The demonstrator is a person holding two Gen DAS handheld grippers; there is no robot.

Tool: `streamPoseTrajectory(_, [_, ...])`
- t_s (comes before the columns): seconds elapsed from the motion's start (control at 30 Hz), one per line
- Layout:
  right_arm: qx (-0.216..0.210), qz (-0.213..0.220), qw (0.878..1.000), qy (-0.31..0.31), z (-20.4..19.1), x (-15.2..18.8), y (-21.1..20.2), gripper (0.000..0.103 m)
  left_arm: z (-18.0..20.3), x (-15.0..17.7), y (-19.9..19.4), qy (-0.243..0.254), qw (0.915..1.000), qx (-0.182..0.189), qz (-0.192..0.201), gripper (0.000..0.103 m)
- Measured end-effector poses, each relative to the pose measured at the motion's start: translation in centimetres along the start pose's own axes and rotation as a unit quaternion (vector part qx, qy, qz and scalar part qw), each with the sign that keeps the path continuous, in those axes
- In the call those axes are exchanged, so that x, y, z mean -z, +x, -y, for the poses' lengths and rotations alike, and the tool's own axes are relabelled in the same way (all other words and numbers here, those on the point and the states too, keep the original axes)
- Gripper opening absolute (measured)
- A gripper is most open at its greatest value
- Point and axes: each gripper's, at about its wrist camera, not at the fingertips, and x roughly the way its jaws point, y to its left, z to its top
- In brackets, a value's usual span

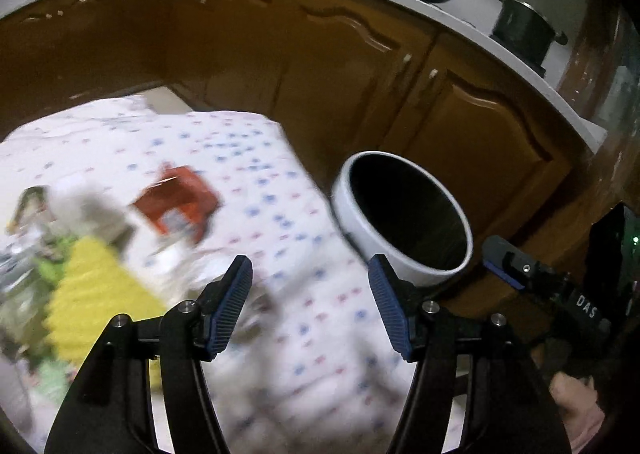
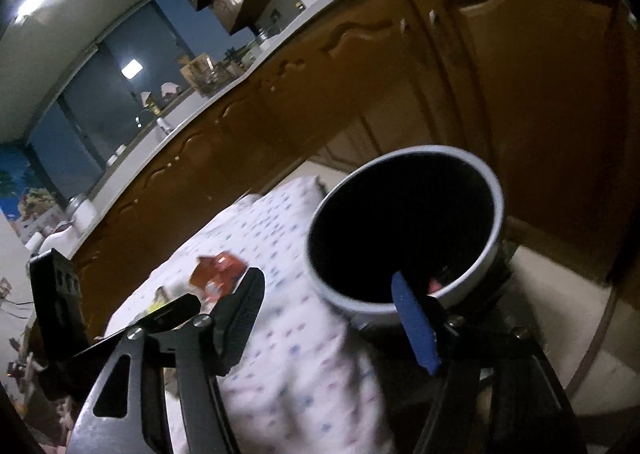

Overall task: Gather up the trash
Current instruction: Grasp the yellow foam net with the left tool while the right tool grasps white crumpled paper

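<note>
Both claws stand spread with nothing between the pads. From the left wrist, the left gripper (image 1: 310, 282) frames bare patterned cloth at lower centre; from the right wrist, the right gripper (image 2: 328, 310) sits at the lower middle, its right finger crossing the near rim of the bin (image 2: 404, 230). No earlier frame is on hand, so this is only how they stand now.

That bin — white-rimmed, dark inside — stands at the right edge of the tablecloth (image 1: 256, 157), close against the brown cabinets (image 1: 472, 121), probably so that litter can be dropped straight in from the table. A small reddish scrap seems to lie inside near the rim, though it is too small to be sure.

Remaining trash lies at the left of the left view: a red carton (image 1: 176, 199), a yellow wrapper (image 1: 96, 290), and blurred greenish packets. Judging by this, the left claw is empty and aimed back toward the pile.
</note>
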Motion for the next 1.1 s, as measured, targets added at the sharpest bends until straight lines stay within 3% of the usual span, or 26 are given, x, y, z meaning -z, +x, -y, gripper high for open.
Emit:
streamPoseTrajectory(0.43, [-0.062,-0.048,0.997,-0.016,-5.5,2.9,3.3,0.069,-7.6,2.0,-6.5,-0.041,0.9983,-0.030,0.028,0.064])
streamPoseTrajectory(0.8, [-0.109,-0.101,0.989,-0.010,-7.8,3.7,8.6,0.069,-8.9,2.2,-5.7,-0.016,0.9985,-0.052,-0.004,0.064])
streamPoseTrajectory(0.93, [-0.106,-0.118,0.987,-0.016,-8.4,3.7,10.9,0.069,-9.0,2.1,-4.6,-0.008,0.9978,-0.065,-0.013,0.064])
streamPoseTrajectory(1.03, [-0.101,-0.133,0.986,-0.015,-8.4,3.9,12.6,0.066,-9.2,2.2,-3.6,-0.006,0.9972,-0.071,-0.022,0.064])
streamPoseTrajectory(1.07, [-0.102,-0.138,0.985,-0.012,-8.3,4.1,13.1,0.060,-9.2,2.3,-3.4,-0.004,0.9970,-0.073,-0.025,0.063])
streamPoseTrajectory(1.1, [-0.105,-0.141,0.984,-0.010,-8.3,4.2,13.3,0.052,-9.3,2.4,-3.1,-0.003,0.9970,-0.071,-0.029,0.054])
